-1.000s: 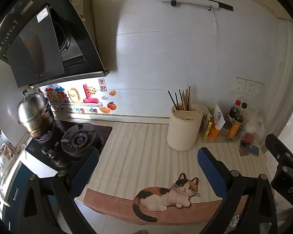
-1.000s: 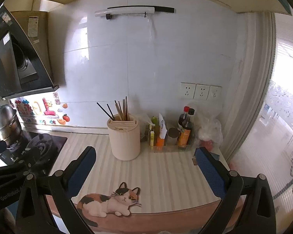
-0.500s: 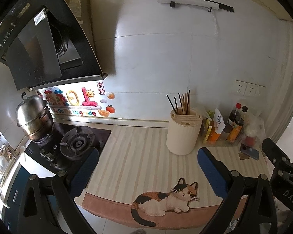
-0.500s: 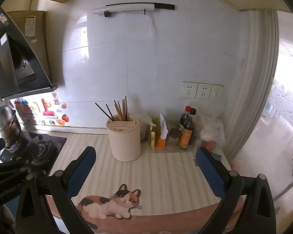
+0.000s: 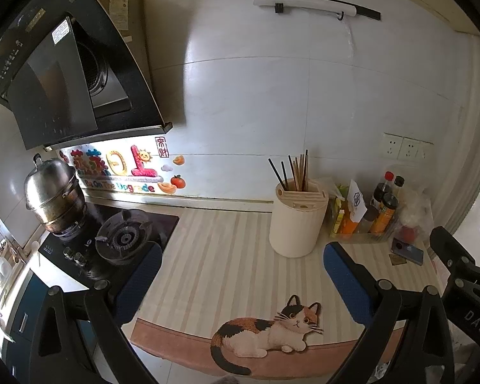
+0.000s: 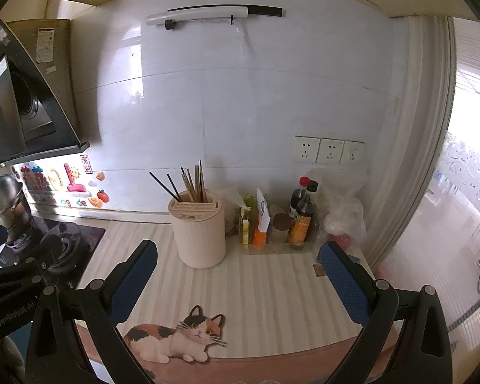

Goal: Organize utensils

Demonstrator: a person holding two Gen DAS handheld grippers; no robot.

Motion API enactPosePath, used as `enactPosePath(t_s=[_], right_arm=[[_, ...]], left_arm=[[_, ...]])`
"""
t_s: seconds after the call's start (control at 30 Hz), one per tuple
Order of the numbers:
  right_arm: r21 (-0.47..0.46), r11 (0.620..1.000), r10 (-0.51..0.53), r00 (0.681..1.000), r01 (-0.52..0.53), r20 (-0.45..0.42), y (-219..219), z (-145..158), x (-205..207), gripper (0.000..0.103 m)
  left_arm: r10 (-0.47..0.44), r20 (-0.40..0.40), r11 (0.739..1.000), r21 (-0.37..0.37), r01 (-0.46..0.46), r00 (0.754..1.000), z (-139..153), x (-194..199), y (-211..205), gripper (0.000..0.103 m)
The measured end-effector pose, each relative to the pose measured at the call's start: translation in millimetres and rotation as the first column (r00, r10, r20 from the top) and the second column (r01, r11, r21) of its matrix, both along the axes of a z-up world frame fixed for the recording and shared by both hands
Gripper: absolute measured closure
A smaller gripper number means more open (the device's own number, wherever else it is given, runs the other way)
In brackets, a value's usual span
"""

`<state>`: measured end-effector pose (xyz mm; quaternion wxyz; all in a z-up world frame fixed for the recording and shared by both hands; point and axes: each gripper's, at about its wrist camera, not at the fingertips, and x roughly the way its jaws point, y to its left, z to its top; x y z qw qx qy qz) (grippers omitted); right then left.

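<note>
A cream cylindrical utensil holder (image 5: pixel 296 224) stands at the back of the striped counter mat (image 5: pixel 220 256), with several chopsticks (image 5: pixel 296 169) upright in it. It also shows in the right wrist view (image 6: pixel 200 233) with its chopsticks (image 6: pixel 192 180). My left gripper (image 5: pixel 240 275) is open and empty, held above the mat's front, short of the holder. My right gripper (image 6: pixel 238 275) is open and empty, also in front of the holder. The right gripper's body shows at the right edge of the left wrist view (image 5: pixel 464 275).
A gas stove (image 5: pixel 118 240) with a steel pot (image 5: pixel 52 192) lies left, under a range hood (image 5: pixel 64 73). Sauce bottles (image 6: pixel 302 217) and packets stand in a tray right of the holder. A phone (image 5: pixel 406 251) lies at the right. A plastic bag (image 6: pixel 342 217) sits by the wall.
Both grippers have drawn back and risen slightly, so the holder and counter sit a little lower and smaller in view. Both stay open.
</note>
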<state>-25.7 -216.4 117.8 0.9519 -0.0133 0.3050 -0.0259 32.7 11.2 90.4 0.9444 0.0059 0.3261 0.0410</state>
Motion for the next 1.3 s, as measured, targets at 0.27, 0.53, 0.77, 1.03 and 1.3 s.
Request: enactPosePath(t_s=[0.27,0.53,0.77,1.03,1.3], right_arm=[[-0.001,1.0,0.0,1.0,0.0,0.004,-3.2,-0.1,2.2,0.0],[-0.004,1.0,0.002,1.0,-0.002,0.007,-5.5,0.2,3.1,0.0],[-0.005,1.0,0.0,1.0,0.0,0.009,-6.7,0.7,2.7,0.0],[-0.008,1.0,-0.004,1.0,0.004,0.016,-6.4,4.1,4.6,0.0],[-0.01,1.0,-0.002,1.0,0.002,0.018,-5.1,5.0,4.6,0.0]], left_arm=[[0.003,-0.002,1.0,-0.004,-0.003,1.0,-0.4,0.3,0.3,0.0],[0.006,0.0,1.0,-0.004,-0.006,1.0,-0.1,1.1,0.9,0.0],[0.011,0.0,1.0,-0.002,-0.011,1.0,1.2,2.9,-0.4,0.0],[0.013,0.001,1.0,-0.004,-0.013,1.0,1.6,4.1,-1.0,0.0],[0.019,-0.002,1.0,-0.003,-0.019,1.0,2.8,7.3,-2.1,0.0]])
